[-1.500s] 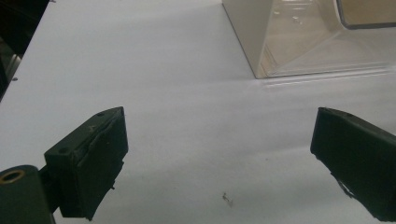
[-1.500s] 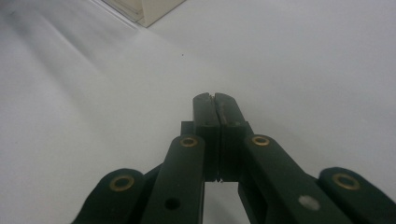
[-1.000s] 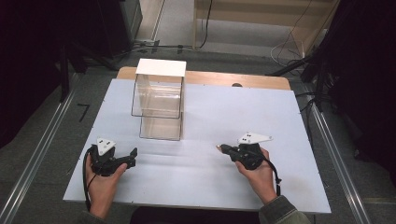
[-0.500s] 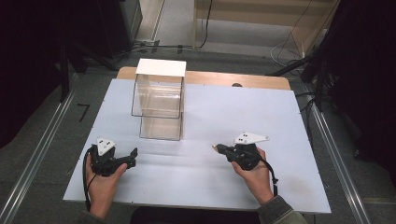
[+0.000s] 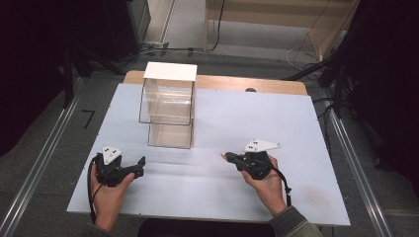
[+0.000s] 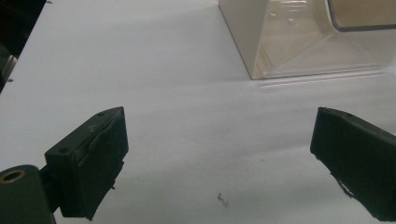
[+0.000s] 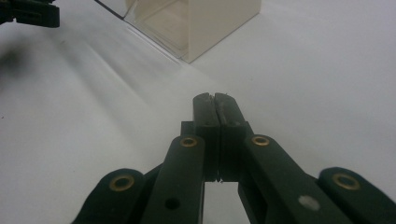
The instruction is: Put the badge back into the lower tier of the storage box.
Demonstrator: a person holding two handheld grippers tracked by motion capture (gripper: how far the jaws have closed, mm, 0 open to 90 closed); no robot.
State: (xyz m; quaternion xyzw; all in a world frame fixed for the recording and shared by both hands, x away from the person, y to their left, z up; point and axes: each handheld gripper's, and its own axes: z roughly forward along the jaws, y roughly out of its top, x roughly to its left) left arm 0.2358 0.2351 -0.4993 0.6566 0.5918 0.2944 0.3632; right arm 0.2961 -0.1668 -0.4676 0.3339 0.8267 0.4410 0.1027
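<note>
While upright, clear box (image 5: 168,107) opens toward person.

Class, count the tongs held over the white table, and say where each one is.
2. The left tongs are at the table's near left, jaws open; the right tongs are at its near right, jaws shut, both empty.
</note>
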